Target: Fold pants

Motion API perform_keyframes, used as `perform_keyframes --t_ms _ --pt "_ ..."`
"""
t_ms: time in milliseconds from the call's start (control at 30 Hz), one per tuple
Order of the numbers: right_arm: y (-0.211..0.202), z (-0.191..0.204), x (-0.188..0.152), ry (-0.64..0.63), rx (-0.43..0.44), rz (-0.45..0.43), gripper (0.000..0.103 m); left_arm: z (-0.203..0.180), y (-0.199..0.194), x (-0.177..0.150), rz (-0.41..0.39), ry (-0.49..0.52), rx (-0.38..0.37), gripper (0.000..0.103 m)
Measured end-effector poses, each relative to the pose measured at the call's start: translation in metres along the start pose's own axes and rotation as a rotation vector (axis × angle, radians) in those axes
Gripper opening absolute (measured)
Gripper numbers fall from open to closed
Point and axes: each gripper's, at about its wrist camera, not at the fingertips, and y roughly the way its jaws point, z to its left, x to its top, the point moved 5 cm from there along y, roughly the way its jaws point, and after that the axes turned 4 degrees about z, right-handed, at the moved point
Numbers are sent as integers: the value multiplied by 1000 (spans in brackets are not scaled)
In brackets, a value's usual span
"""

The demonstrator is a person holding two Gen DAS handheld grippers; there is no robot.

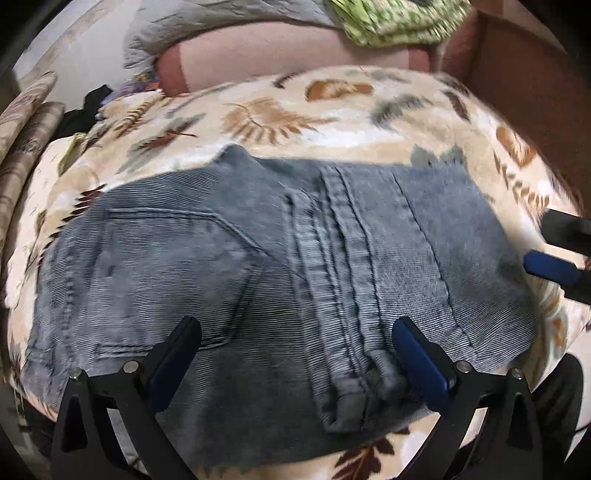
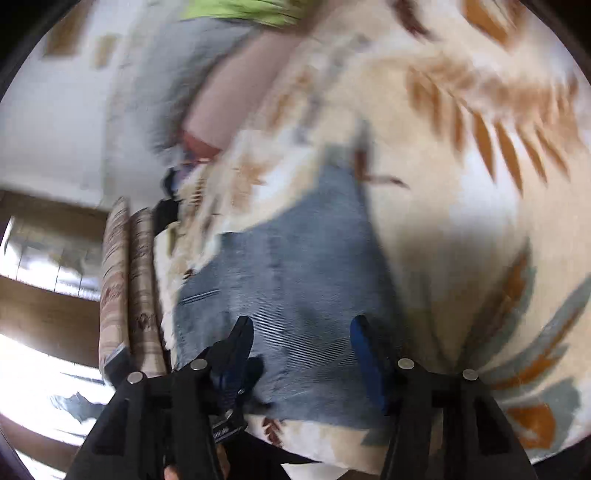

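The folded pants [image 1: 258,258], gray-blue corduroy, lay flat on a leaf-patterned blanket [image 1: 280,110] covering the bed, filling the middle of the left wrist view with a back pocket at 9 o'clock and a thick seam running from center toward 6 o'clock. The left gripper [image 1: 295,343] hung over the near edge at 6 o'clock, its jaws spread wide and clasping nothing. The right gripper [image 2: 303,339] stood with its jaws parted above the cloth's corner, nothing between them; in the left view it showed at 3 o'clock, just past the pants' edge. A green cloth [image 1: 399,22] lay at 12 o'clock.
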Motion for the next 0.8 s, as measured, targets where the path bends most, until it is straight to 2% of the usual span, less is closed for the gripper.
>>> perform_keyframes --t_ms 67,100,133,167,267,400,467,533,567,633,733,767,800 --pt "2 -1 -9 -18 7 -9 75 9 -8 -2 -8 -25 5 103" --pt "11 -15 -16 -15 -61 22 83 14 -10 -4 -6 -37 11 103" --pt "23 -31 -22 -7 -94 63 82 18 -11 -5 -3 -47 15 103" --pt "16 -31 -23 -20 -71 14 82 23 -13 -7 0 -59 19 103" --pt "-1 -15 -21 -2 -72 17 81 36 -19 -13 -4 -86 35 103" --pt "-5 4 -29 -73 -28 3 81 51 -23 -17 -9 -136 23 103" --pt "20 -23 -38 -11 -75 57 82 56 -23 -20 -4 -151 18 103" --pt "14 -32 -36 39 -28 14 80 60 -23 -23 2 -155 24 103" --pt "9 -28 -34 53 -48 30 80 62 -24 -25 -3 -156 27 103" --pt "-4 -6 -31 -18 -71 11 81 67 -25 -27 -5 -166 30 103" --pt "-9 23 -33 -103 -30 0 81 74 -25 -29 -1 -192 16 103" --pt "-2 25 -36 -126 -25 3 81 77 -25 -30 0 -200 14 103" --pt "9 16 -39 -132 -59 23 83 79 -26 -30 -2 -205 10 103"
